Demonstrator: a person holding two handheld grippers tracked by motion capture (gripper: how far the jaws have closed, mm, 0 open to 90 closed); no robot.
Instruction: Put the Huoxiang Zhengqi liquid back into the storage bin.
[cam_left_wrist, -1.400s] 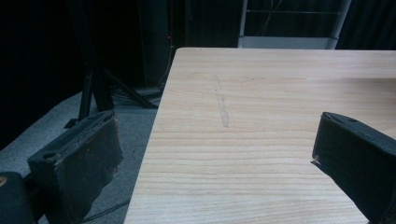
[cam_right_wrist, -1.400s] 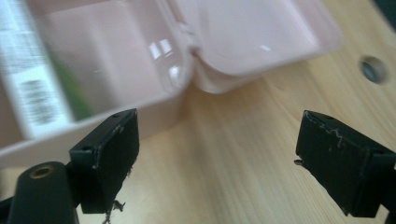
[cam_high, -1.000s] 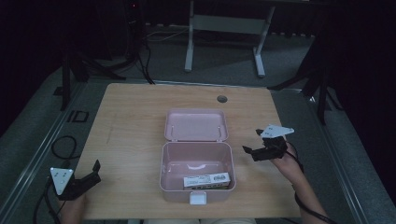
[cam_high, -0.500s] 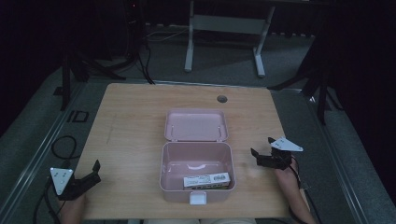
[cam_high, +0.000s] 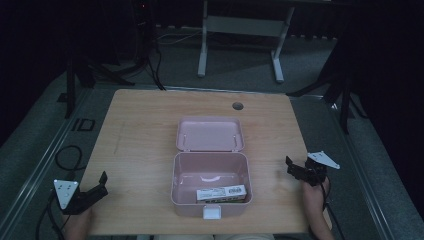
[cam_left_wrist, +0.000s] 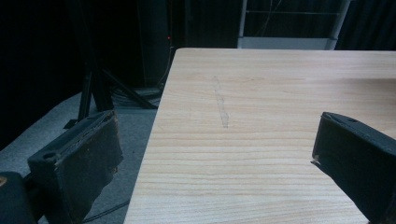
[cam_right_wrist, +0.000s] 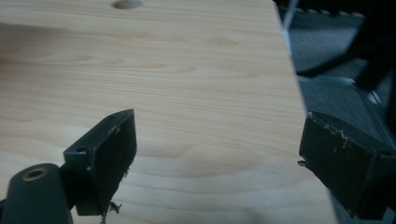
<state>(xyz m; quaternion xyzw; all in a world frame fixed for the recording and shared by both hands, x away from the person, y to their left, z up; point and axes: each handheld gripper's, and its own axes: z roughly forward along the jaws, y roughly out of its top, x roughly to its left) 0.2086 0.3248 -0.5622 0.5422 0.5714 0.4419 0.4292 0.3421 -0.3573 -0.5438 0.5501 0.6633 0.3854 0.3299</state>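
At the middle of the wooden table (cam_high: 140, 135), toward its near edge, sits an open pink box (cam_high: 210, 172), its lid (cam_high: 210, 134) lying flat behind it. A small white packet (cam_high: 221, 192) lies inside against the front wall. The left gripper (cam_high: 97, 185) rests at the near left corner, jaws apart and empty. The right gripper (cam_high: 296, 170) hovers by the right edge, beside the box, jaws also apart and empty. The packing looks finished; the next move is probably swinging the lid forward to close the box.
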